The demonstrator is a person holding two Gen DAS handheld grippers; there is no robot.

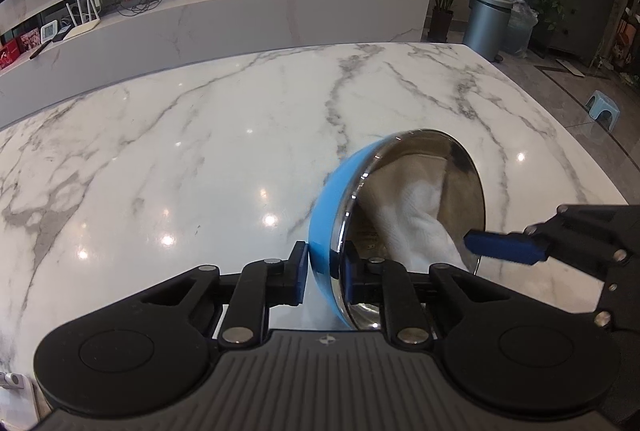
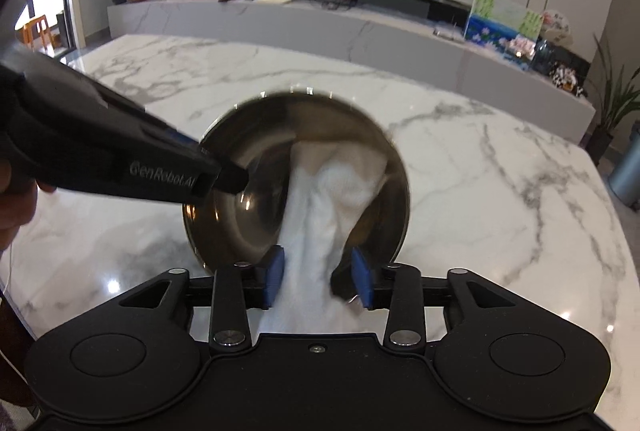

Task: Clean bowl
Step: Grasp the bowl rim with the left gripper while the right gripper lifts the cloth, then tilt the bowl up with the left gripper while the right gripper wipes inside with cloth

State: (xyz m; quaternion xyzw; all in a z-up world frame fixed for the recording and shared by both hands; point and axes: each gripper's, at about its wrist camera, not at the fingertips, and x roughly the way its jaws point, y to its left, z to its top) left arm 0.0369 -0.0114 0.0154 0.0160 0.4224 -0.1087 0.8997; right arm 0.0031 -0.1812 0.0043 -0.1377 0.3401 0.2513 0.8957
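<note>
left claw [image 1: 325, 273] pinches tilted steel bowl [image 1: 460, 167]; white cloth [image 2: 320, 207] inside.

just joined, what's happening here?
A person is wiping a bowl with two handheld grippers. The left gripper is clamped on the rim of the blue steel-lined bowl, holding it tilted above the marble table. A white cloth lies inside, running between the right gripper fingers, whose grip looks loose.
</note>
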